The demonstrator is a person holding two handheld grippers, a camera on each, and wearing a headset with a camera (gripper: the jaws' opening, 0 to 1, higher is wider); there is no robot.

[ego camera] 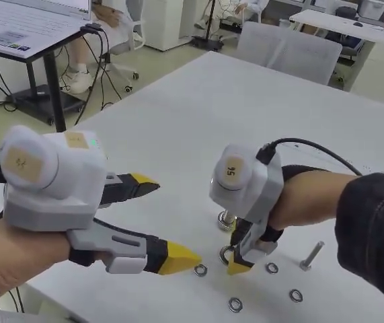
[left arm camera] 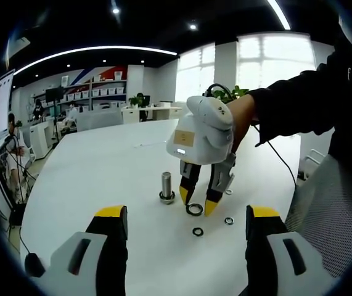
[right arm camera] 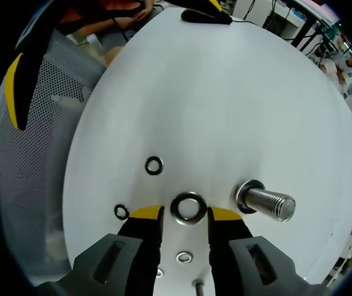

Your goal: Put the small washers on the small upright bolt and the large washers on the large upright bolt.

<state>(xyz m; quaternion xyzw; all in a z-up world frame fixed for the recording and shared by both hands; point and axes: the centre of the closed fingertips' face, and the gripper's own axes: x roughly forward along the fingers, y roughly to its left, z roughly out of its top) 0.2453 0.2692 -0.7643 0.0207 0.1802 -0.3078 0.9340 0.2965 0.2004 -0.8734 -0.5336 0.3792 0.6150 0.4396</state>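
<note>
one bolt (left arm camera: 167, 186) stands upright.

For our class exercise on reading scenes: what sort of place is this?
Probably an open-plan office or lab: a big white table with a grey chair, a laptop nearby, shelves along the far wall.

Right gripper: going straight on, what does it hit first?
Likely the large washer, lying flat between the open jaw tips of the right gripper, then the table beneath. The large upright bolt stands off to one side.
</note>
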